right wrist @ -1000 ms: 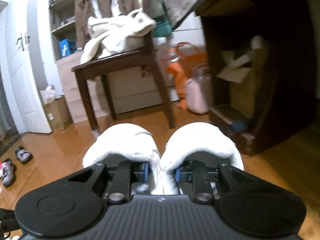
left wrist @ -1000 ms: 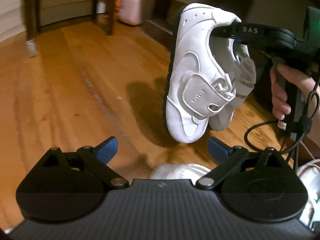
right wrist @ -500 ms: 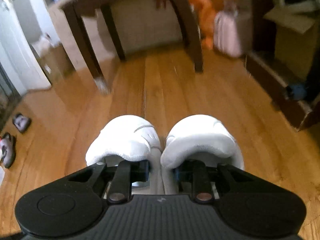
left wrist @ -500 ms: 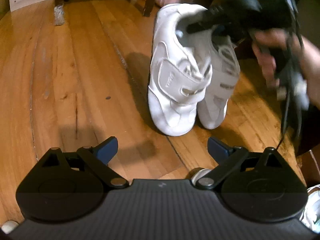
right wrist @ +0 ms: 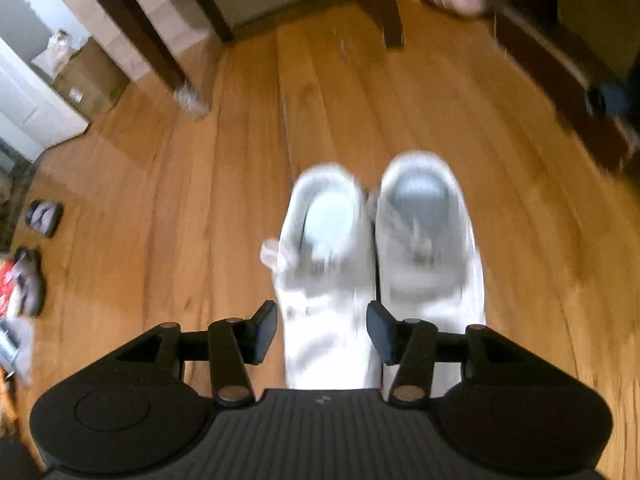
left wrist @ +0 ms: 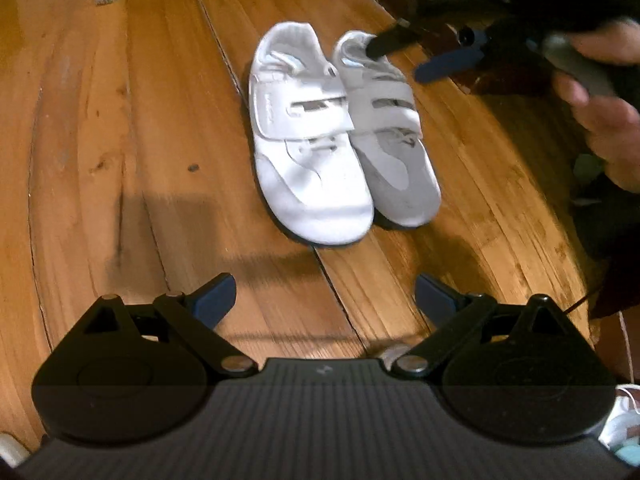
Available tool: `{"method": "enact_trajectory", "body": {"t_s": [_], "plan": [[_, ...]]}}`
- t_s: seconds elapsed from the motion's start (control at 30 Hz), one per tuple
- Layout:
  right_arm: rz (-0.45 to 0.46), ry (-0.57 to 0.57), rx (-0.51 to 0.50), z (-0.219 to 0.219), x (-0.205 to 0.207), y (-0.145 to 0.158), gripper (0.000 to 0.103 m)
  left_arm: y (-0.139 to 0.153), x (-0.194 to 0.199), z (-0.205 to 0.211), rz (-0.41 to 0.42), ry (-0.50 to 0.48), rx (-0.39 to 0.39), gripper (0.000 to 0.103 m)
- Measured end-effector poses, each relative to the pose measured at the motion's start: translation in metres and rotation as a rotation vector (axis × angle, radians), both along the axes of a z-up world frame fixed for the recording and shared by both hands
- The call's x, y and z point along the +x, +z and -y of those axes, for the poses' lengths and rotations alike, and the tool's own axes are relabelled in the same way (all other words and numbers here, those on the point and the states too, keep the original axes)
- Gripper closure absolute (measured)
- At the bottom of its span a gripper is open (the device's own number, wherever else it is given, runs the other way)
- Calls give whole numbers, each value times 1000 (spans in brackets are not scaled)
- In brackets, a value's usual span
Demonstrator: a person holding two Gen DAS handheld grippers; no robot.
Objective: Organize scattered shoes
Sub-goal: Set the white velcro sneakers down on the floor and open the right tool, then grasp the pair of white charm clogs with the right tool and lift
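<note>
A pair of white strap sneakers (left wrist: 332, 136) stands side by side on the wooden floor, toes toward the left wrist camera. My left gripper (left wrist: 325, 296) is open and empty, short of the toes. My right gripper (left wrist: 404, 56) shows at the upper right of the left wrist view, open, just above the heels. In the right wrist view the pair of sneakers (right wrist: 380, 264) lies below and ahead of my open right gripper (right wrist: 322, 330), apart from the fingers.
Dark chair legs (right wrist: 160, 48) stand at the back. A dark cabinet (right wrist: 568, 80) runs along the right. Small grey shoes (right wrist: 30, 276) lie at the far left. A cardboard box (right wrist: 86, 80) and a white door are at the left.
The right gripper carried the pair down to the floor, opened and drew back from it. The left gripper stayed open and tilted down toward the floor.
</note>
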State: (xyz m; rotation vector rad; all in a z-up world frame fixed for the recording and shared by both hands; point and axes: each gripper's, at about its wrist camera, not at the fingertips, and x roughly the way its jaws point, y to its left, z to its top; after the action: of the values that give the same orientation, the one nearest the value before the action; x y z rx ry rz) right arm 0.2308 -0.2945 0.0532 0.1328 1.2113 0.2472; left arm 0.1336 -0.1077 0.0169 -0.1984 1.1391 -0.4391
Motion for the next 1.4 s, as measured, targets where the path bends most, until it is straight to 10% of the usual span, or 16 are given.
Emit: {"method": "enact_trajectory", "body": {"t_s": [0.5, 1.4], "plan": [[-514, 241, -97, -45, -149, -13, 47, 37, -150, -13, 0, -278, 13, 1], [-768, 383, -466, -90, -189, -134, 40, 6, -207, -3, 74, -335, 60, 1]]}}
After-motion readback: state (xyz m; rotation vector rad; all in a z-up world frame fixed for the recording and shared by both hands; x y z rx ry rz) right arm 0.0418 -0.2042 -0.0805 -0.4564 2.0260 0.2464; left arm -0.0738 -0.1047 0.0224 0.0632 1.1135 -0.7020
